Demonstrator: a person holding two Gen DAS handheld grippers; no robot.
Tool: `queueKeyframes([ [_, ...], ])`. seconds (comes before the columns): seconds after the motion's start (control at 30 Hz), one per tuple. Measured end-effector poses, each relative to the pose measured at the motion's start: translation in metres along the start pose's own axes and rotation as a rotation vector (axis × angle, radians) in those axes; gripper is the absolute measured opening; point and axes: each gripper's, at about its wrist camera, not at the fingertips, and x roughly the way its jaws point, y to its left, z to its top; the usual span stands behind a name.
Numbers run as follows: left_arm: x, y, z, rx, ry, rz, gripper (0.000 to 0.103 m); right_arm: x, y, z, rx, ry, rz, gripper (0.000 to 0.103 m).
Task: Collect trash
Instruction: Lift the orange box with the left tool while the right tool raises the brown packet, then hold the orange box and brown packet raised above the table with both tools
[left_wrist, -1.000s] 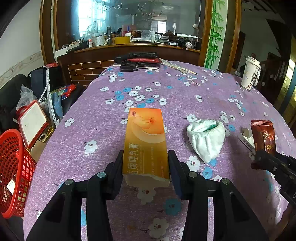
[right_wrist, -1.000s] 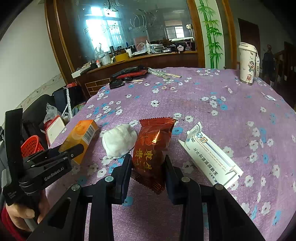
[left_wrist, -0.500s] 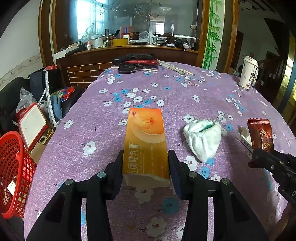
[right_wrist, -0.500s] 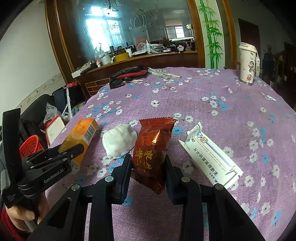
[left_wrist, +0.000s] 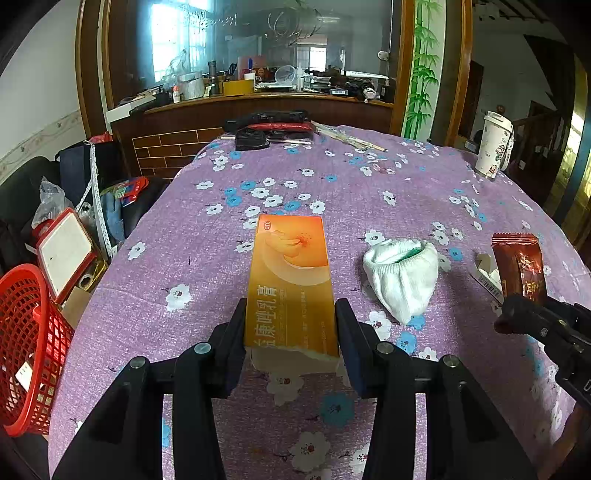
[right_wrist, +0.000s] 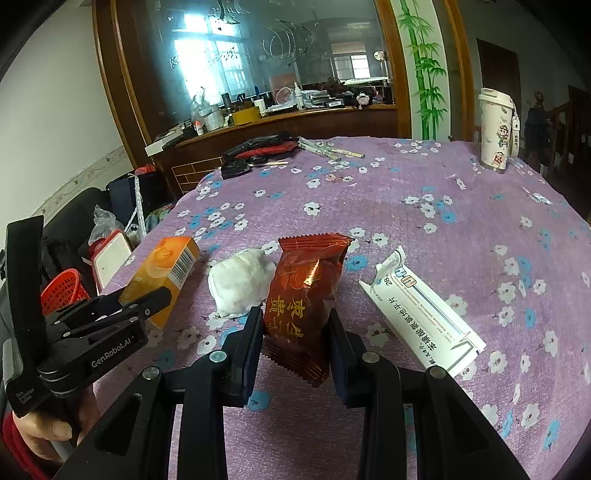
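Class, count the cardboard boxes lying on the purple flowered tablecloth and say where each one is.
2: the orange box between the left gripper's fingers, and the white box, torn open, right of the red wrapper.

Orange box (left_wrist: 291, 284), white wad (left_wrist: 402, 275), red wrapper (right_wrist: 306, 299) (upright), white carton (right_wrist: 421, 317) on purple cloth.

A table covered in a purple cloth with white and blue flowers (left_wrist: 207, 266) carries an orange rectangular cardboard box (left_wrist: 291, 280), a crumpled white cloth wad (left_wrist: 402, 277) beside it, a dark red foil snack packet (right_wrist: 306, 295), and a flattened white carton printed with blue text (right_wrist: 421, 314). At the far edge lie black and red tools (left_wrist: 273, 123), thin wooden sticks (left_wrist: 347, 138), and a white lidded cup with cartoon prints (right_wrist: 495, 129), upright
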Motion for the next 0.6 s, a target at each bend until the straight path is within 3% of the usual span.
queueKeyframes([
  [0.6,-0.006,-0.0006,0.0024,0.014,-0.032,-0.001,0.044,-0.0091,0.0098,0.0004,-0.012,-0.02,0.027,0.036],
])
